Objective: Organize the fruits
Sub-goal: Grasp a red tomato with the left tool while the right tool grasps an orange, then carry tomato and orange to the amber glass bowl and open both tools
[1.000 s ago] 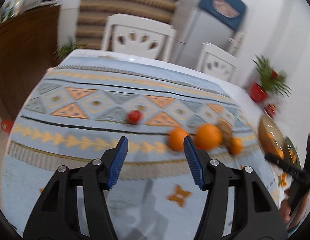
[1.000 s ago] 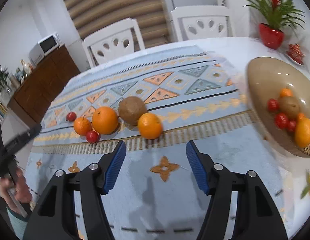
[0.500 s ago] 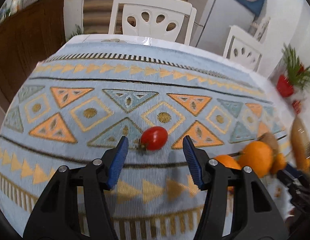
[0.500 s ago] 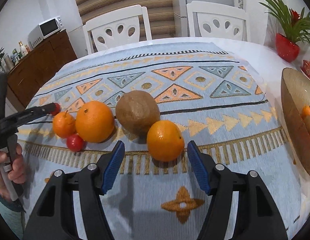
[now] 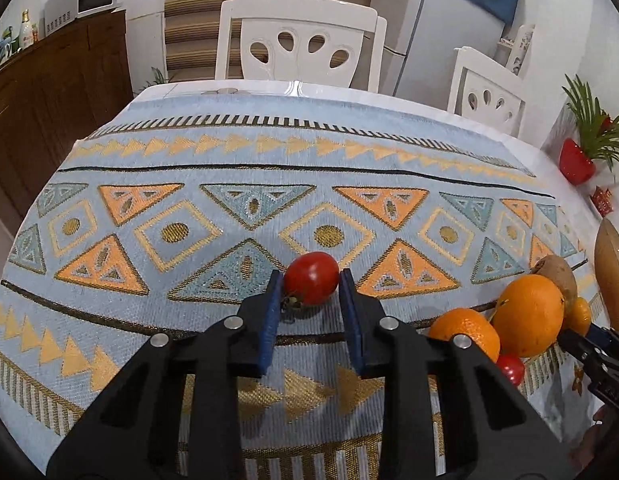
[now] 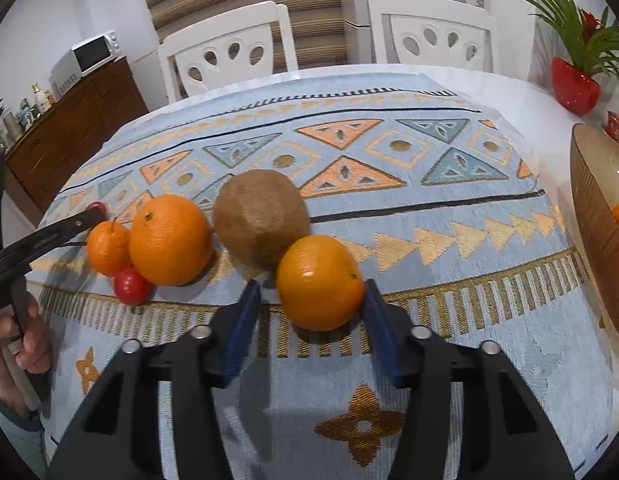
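On the patterned cloth lies a red tomato (image 5: 311, 276), and my left gripper (image 5: 311, 285) is shut on it, both blue pads against its sides. My right gripper (image 6: 311, 294) is open around an orange (image 6: 319, 282); the right pad touches it and a small gap remains on the left. Behind that orange sits a brown round fruit (image 6: 261, 220). To its left are a big orange (image 6: 169, 240), a mandarin (image 6: 107, 248) and a small tomato (image 6: 131, 286). A brown bowl (image 6: 597, 220) at the right edge holds fruit, mostly hidden.
Two white chairs (image 5: 297, 40) (image 6: 429, 36) stand at the table's far side. A red plant pot (image 6: 575, 88) and a small red ornament sit at the far right by the bowl. A hand (image 6: 25, 344) holds the left gripper's handle at the near left.
My left gripper moved forward to the tomato and shut on it. My right gripper advanced until the orange sits between its fingers, and they narrowed a little.
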Demonstrator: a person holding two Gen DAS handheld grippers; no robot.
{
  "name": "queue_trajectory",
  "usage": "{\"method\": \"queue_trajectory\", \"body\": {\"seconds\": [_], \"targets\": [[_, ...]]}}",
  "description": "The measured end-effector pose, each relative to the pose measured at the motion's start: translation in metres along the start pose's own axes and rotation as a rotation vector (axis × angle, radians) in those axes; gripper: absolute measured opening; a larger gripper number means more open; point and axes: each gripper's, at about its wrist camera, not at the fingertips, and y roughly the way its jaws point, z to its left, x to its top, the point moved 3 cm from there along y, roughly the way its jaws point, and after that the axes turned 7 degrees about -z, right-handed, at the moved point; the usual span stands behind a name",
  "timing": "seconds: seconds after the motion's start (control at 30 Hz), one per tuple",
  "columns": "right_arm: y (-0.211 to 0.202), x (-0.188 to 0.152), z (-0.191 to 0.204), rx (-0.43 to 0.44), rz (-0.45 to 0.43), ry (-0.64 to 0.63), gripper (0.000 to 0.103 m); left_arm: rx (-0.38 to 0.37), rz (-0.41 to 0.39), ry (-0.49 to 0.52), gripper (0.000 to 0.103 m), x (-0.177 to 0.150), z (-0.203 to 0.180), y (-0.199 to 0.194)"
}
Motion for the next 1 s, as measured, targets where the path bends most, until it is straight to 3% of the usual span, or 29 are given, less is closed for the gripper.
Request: {"method": "queue_trajectory", "body": {"seconds": [0.03, 0.53, 0.7, 0.8, 1.0], "targets": [[0.000, 0.000, -0.002, -0.005, 0.000, 0.011, 0.039, 0.002, -0.004, 0.001, 0.028, 0.000, 0.000, -0.001], [-0.018, 0.002, -0.011, 0.063, -0.076, 0.060, 0.038, -0.026, -0.102, 0.069, 0.027, 0.000, -0.013, -0.021], [-0.027, 0.003, -0.010, 0.072, -0.115, 0.053, 0.038, -0.007, -0.098, 0.089, 0.027, 0.001, -0.016, -0.021], [-0.036, 0.002, -0.011, 0.104, -0.126, 0.053, 0.038, 0.001, -0.085, 0.130, 0.027, 0.001, -0.028, -0.028], [-0.069, -0.006, -0.036, 0.121, -0.158, 0.108, 0.038, -0.078, -0.148, 0.234, 0.027, 0.006, -0.087, -0.076]]}}
